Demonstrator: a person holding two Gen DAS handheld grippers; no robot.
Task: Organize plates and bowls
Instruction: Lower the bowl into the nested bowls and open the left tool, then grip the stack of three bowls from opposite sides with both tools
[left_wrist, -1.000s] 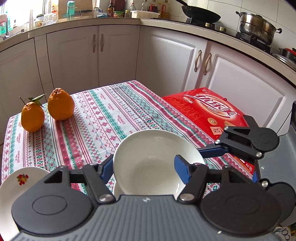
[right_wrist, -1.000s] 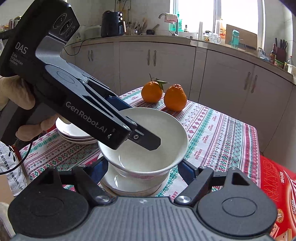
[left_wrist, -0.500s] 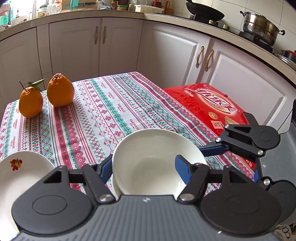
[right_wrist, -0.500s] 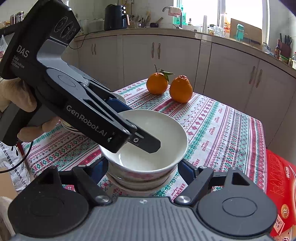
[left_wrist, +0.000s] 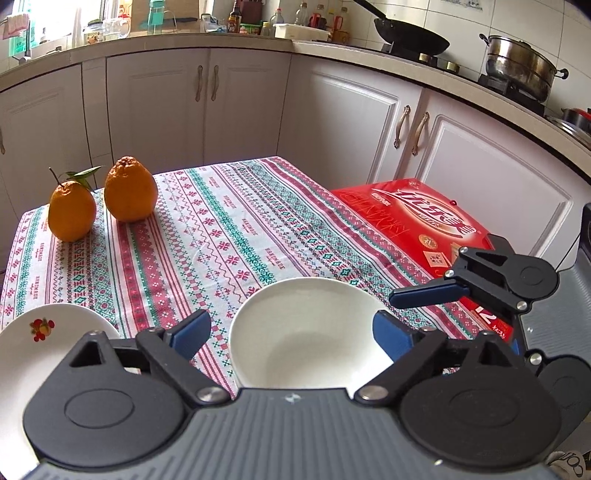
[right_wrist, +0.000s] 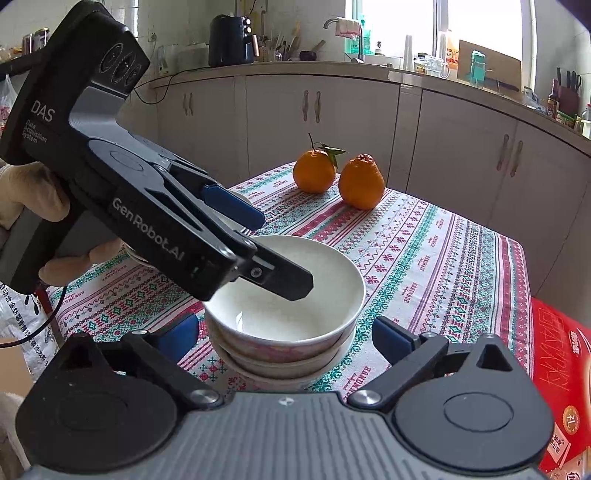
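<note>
We noted a white ceramic bowl (right_wrist: 291, 291) nested on top of a stack of like bowls on the red-and-green patterned tablecloth (left_wrist: 229, 236). The left gripper (left_wrist: 291, 332) had just opened, its blue pads apart on either side of the bowl's rim, one finger over the bowl's inside, not pressing it. The right gripper (right_wrist: 284, 338) had likewise just opened wide, flanking the stack without contact. A white plate with a fruit motif (left_wrist: 33, 354) lay left of the bowls; two oranges (left_wrist: 103, 201) stood at the far end.
</note>
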